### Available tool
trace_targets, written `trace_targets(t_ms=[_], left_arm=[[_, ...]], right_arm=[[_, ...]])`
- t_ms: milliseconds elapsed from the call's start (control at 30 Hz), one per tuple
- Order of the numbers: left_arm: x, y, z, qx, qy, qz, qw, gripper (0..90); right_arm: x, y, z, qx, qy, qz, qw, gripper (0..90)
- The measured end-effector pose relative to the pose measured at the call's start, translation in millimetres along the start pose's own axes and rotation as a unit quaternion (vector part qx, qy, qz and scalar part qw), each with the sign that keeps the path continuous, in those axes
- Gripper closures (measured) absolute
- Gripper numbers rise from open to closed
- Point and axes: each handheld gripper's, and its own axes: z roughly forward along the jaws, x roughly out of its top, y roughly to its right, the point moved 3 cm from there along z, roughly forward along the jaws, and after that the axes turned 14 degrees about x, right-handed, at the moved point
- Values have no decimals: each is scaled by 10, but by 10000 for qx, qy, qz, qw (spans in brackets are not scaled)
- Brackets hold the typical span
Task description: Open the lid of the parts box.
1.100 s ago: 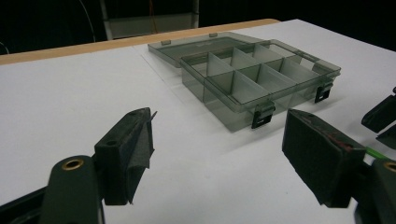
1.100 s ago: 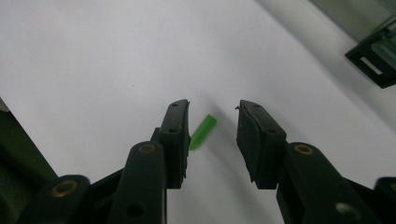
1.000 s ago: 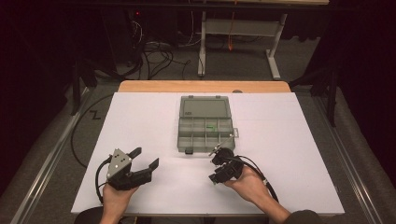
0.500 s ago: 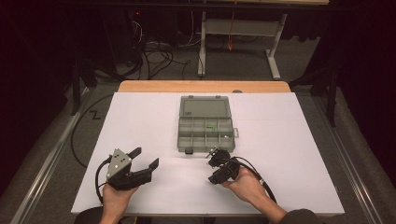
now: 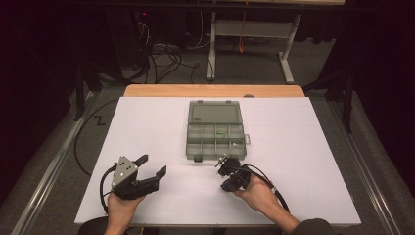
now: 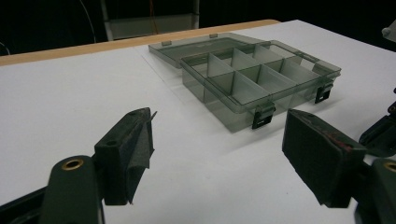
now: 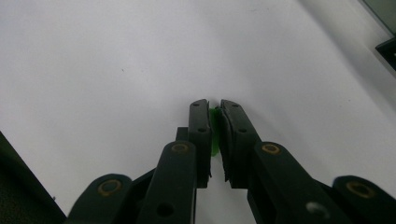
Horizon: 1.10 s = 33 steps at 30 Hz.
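Observation:
A clear grey compartment box lies open mid-table, its lid folded back flat; the left gripper view shows the box ahead. A small green piece sits in one compartment. My right gripper hovers low over the table just in front of the box. Its jaws have just been closing, and in the right gripper view it is shut on a small green piece pinched between the pads. My left gripper rests at the front left, open and empty.
The white table sheet has a wooden edge at the back. Cables and metal stand legs are on the dark floor behind the table. Part of the right gripper shows at the right edge of the left gripper view.
The right gripper's jaws have drawn together just in front of the box. Both hands have stayed in place, and the left gripper is unchanged.

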Motion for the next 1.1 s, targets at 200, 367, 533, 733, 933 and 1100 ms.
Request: trace_targets(t_ms=[200, 367, 533, 733, 933, 1100], left_arm=[[1, 0, -2, -1, 6, -2, 10000, 249], [3, 0, -2, -1, 10, -4, 10000, 249], [2, 0, -2, -2, 9, -3, 10000, 249], [3, 1, -3, -5, 14, -5, 10000, 249], [3, 1, -3, -8, 16, 0, 10000, 249], [2, 1, -2, -8, 15, 8, 10000, 249]], right_arm=[[3, -5, -1, -40, -46, -78, 10000, 858], [1, -11, -5, -26, -42, -23, 10000, 861], [11, 9, -43, 22, 98, -42, 9999, 862], [21, 55, -139, 59, 278, -13, 9996, 862], [34, 96, -247, 102, 484, 85, 9987, 862], [54, 135, -332, 94, 614, 52, 9981, 862]])
